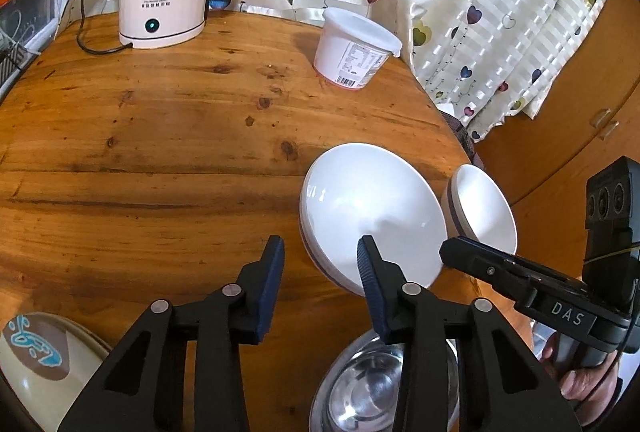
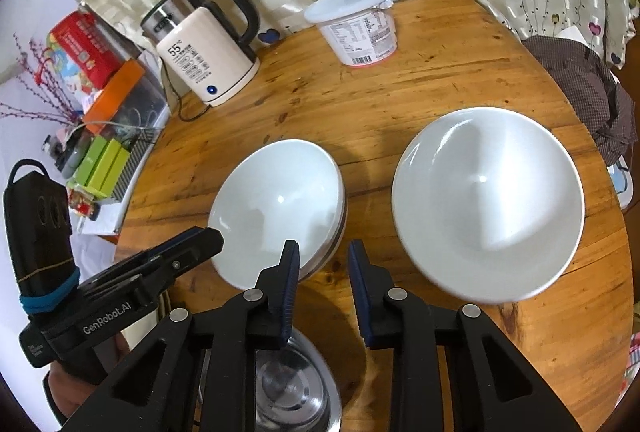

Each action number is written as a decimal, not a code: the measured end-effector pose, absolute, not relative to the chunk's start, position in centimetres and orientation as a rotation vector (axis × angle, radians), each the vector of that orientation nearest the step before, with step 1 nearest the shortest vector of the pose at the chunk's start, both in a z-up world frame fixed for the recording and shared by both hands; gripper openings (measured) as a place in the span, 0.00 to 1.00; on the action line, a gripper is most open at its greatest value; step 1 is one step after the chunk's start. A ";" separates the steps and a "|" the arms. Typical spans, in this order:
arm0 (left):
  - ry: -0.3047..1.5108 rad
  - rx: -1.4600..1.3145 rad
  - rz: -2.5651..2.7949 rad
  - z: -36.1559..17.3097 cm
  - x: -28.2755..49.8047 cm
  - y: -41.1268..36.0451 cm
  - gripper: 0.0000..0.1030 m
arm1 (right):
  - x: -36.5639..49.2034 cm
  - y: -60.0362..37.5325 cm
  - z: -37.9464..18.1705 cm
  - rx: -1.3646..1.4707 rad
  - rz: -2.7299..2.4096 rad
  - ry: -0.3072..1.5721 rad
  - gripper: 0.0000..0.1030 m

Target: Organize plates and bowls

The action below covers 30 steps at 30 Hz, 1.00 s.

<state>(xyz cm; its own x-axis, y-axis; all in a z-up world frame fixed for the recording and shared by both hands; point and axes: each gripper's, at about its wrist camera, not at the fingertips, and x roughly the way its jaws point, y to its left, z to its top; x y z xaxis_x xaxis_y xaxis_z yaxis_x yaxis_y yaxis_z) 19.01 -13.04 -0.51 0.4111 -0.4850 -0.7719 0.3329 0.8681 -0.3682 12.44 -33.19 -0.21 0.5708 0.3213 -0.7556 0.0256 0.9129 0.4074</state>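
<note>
Two white bowls side by side on the round wooden desk [image 2: 420,91]: left bowl [image 2: 276,207], a stacked pair by the look of its double rim, and right bowl [image 2: 488,199], near the desk edge. Steel bowl [image 2: 288,384] just below both grippers. Patterned plate [image 1: 44,356] at the near left edge. Kettle [image 2: 208,59] and lidded tub [image 2: 356,27] well back, out of the way.

Step in hand, likely: taking a white bowl by its near rim for stacking. Best done by straddling the rim, one finger inside, one outside, then pinching firmly and lifting level to avoid slip on the glaze.

Left gripper [image 1: 320,264]: partly open, nothing held, right finger over the left bowl's near rim. Right gripper [image 2: 324,268]: narrow gap, empty, hovering between the two bowls, touching neither.
</note>
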 end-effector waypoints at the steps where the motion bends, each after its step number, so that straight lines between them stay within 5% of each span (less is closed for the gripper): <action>1: 1.028 -0.168 -0.517 -0.6 19.1 -13.0 0.38 | 12.6 -33.3 -0.3 0.400 0.178 0.955 0.25; 10: 1.044 -0.176 -0.533 -1.3 19.8 -13.5 0.23 | 13.3 -33.2 -0.6 0.398 0.180 0.961 0.17; 30: 1.007 -0.152 -0.514 0.2 18.8 -13.3 0.23 | 13.3 -32.6 0.5 0.370 0.187 0.942 0.16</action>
